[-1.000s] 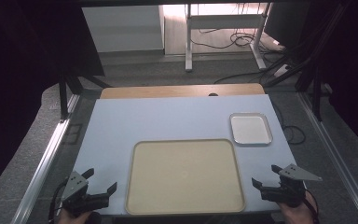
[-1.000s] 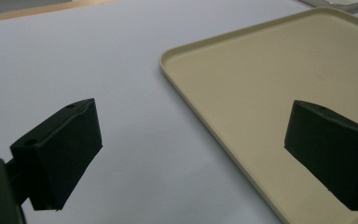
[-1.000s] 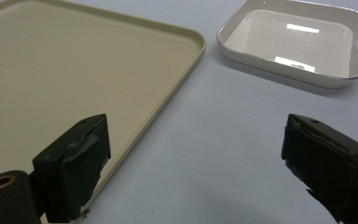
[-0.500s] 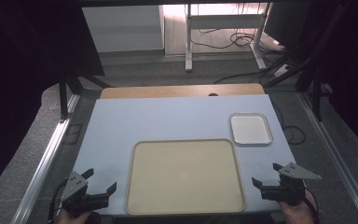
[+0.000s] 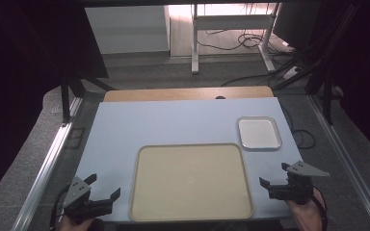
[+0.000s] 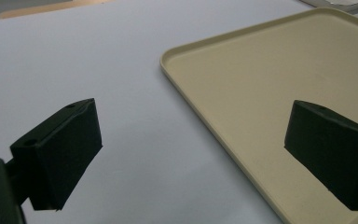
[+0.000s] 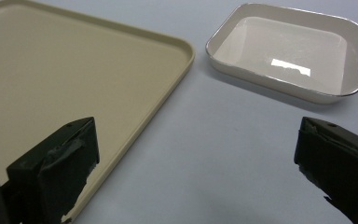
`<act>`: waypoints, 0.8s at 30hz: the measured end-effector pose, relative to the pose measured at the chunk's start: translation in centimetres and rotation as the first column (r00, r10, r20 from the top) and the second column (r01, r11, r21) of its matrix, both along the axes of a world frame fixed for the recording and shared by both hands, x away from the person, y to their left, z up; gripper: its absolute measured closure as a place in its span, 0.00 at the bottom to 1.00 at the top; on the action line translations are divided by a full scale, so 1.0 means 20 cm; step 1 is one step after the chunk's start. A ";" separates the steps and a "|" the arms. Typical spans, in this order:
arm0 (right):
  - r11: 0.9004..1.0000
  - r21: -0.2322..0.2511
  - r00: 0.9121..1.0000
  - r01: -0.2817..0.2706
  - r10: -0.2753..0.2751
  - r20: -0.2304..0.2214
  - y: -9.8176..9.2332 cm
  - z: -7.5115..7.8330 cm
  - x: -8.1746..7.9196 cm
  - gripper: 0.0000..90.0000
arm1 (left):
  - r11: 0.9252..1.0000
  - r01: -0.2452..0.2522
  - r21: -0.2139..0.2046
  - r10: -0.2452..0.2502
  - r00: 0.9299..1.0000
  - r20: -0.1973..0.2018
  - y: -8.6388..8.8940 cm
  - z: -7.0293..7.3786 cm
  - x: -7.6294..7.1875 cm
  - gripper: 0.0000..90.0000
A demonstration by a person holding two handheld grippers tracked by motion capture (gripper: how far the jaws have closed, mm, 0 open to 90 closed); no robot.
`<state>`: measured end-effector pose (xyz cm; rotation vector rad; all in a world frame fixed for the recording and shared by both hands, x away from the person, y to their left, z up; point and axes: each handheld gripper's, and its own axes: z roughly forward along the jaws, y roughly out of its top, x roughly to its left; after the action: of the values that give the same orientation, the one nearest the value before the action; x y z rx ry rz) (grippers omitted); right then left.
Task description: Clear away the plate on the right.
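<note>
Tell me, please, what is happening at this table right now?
Nothing is being handled yet. A person holds the left gripper and the right gripper at the near corners of the table, both with jaws wide open and holding nothing. Between them lies a large beige tray, bare inside. A small white dish with a metal rim sits beyond the tray's far right corner, apart from it and also bare inside.

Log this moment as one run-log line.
left tool: open, idle | right tool: open, idle | beige tray: empty | white dish: empty
</note>
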<state>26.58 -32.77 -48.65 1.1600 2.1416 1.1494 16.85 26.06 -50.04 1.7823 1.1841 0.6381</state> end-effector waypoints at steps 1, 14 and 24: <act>1.000 0.008 1.000 0.008 -0.008 -0.004 0.00 0.00 0.01 0.00 | 1.000 0.000 0.000 0.000 1.000 0.000 0.00 0.00 0.00 0.04; 1.000 0.007 1.000 0.006 -0.006 -0.003 0.00 0.02 0.07 0.00 | 1.000 -0.004 0.007 0.004 1.000 -0.002 0.00 0.00 0.00 0.04; 0.999 0.033 1.000 -0.004 0.004 -0.004 0.01 0.04 0.12 0.00 | 1.000 -0.006 0.012 0.006 1.000 -0.006 -0.01 0.00 0.00 0.04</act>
<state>29.08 -32.60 -47.76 1.1742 2.1362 1.1892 16.90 25.93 -50.07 1.7924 1.1927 0.6455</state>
